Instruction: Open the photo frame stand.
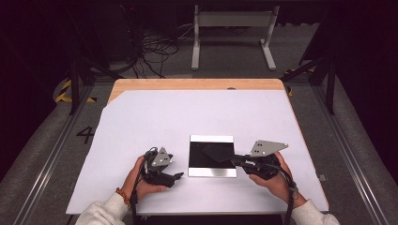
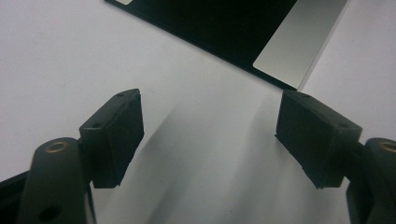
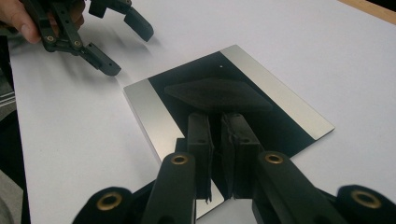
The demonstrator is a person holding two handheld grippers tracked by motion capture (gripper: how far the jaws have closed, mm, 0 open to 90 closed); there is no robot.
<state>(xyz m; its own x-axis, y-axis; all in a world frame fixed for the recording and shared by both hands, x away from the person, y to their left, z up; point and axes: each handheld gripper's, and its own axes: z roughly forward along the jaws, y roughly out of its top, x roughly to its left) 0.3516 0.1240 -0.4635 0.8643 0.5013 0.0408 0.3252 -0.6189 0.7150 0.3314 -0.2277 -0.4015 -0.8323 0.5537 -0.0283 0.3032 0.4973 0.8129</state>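
Black sheet [image 3: 219, 95] — thin, dark, matte, roughly kite-shaped with one corner pointing away toward the left gripper's side; held lifted and nearly level just over the plate [image 1: 211, 173], one edge pinched between the right gripper's jaws; plate — flat square, glossy black centre with silvery strips along two opposite edges; lies flat on the white table cover, near the front.

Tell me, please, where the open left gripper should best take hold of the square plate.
Probably its left edge, near the front corner, coming in low from the left: the plate lies flat and thin on the white sheet, and that edge faces the left gripper.
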